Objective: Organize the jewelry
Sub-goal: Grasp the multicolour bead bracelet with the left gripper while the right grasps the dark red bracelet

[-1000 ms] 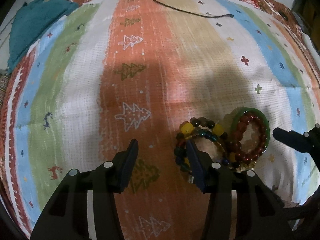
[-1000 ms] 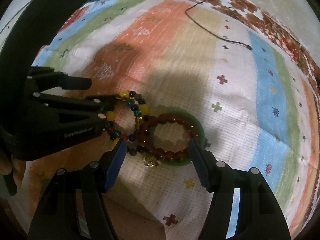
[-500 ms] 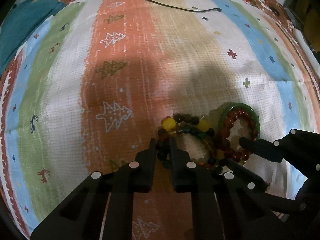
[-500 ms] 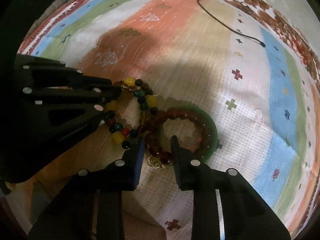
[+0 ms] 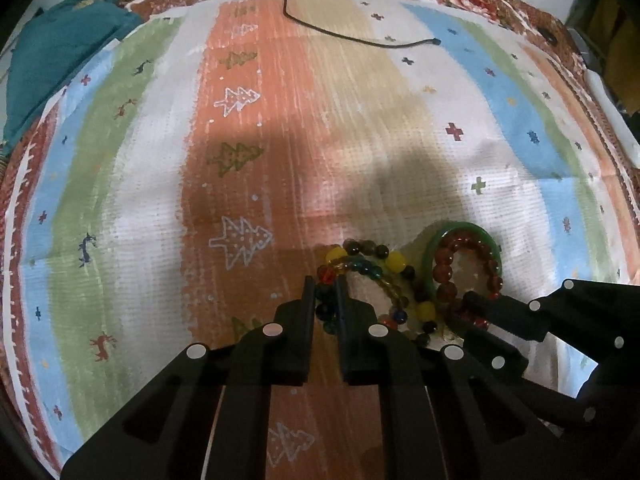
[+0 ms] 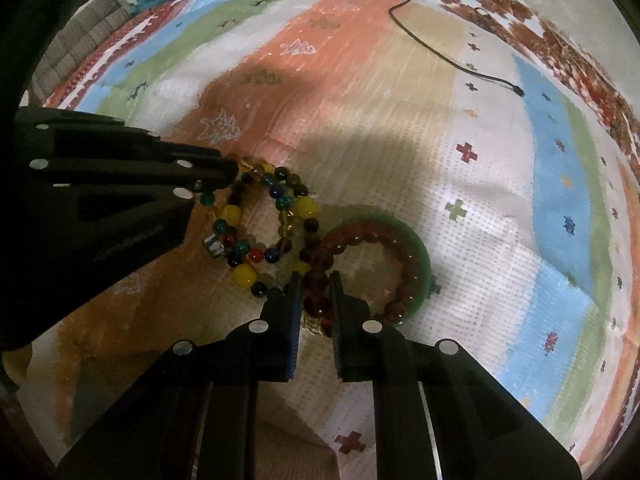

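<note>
Striped patterned cloth [image 5: 360, 128] covers the surface, with a teal fabric [image 5: 60, 48] bunched at its far left corner and a black cable [image 5: 352, 36] lying across the far end. Left claw [image 5: 323, 300] is nearly closed, pinching the near-left side of the multicolor bead bracelet [image 6: 260, 220]; right claw [image 6: 314, 296] is nearly closed on the red bead bracelet [image 6: 360, 244]. Red bead bracelet sits inside the green bangle [image 6: 416, 256], touching the multicolor bead bracelet on the cloth.

Both grippers are matte black plastic with triangular cut-outs and round silver screw heads. The left gripper [image 5: 324, 300] and right gripper [image 6: 314, 292] have flat, blade-like fingers.
</note>
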`<state>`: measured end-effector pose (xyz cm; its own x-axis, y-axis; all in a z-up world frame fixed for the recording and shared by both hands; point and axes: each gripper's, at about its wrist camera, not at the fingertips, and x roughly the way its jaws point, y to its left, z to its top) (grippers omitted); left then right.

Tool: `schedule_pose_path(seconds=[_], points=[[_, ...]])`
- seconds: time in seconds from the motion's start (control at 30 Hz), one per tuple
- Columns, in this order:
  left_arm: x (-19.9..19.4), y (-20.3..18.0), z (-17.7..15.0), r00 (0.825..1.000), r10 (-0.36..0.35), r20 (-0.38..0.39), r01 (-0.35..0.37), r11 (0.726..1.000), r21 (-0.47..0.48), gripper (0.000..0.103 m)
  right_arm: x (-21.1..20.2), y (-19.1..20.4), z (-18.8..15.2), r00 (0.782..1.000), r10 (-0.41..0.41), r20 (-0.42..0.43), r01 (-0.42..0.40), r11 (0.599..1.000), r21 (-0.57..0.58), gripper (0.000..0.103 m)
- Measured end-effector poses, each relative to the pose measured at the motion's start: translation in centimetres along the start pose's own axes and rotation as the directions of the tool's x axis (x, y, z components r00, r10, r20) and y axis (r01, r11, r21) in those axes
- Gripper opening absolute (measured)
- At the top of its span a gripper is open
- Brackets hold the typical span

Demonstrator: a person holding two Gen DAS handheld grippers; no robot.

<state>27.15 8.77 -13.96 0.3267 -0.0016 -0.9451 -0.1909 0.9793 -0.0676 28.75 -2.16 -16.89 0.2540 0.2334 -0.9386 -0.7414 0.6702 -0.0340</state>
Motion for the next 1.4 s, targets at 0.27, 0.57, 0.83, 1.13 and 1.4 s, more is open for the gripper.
schedule_pose_path(seconds=[0.27, 0.57, 0.83, 1.13, 1.4], points=[[-1.6, -0.2, -0.4, 1.0, -0.004, 0.026, 0.003, 1.0, 0.012, 0.009, -1.1, -0.5, -0.4, 1.0, -0.012, 0.013, 0.011, 1.0, 0.024, 0.014], [-3.7, -0.6, -0.7, 0.998, -0.016, 0.066, 0.015, 1.0, 0.01, 0.009, -2.7, -1.4, -1.0, 0.999, -0.007, 0.039, 0.004, 0.997, 0.074, 0.014], [-5.7, -1.0, -1.0, 0.994, -0.03, 0.104, 0.029, 1.0, 0.011, 0.009, -4.8, -2.2, -1.4, 0.993, -0.045, 0.105, 0.031, 0.99, 0.135, 0.014], [-7.6, -1.4, -1.8, 0.99, -0.036, 0.135, 0.036, 0.999, 0.003, 0.009, -6.8, -3.1, -2.0, 0.986, -0.073, 0.148, 0.042, 0.978, 0.202, 0.014], [-9.9, -2.1, -2.5, 0.983, -0.059, 0.172, 0.057, 0.998, 0.019, 0.009, -8.8, -2.8, -2.7, 0.975, -0.119, 0.19, 0.077, 0.974, 0.214, 0.014]])
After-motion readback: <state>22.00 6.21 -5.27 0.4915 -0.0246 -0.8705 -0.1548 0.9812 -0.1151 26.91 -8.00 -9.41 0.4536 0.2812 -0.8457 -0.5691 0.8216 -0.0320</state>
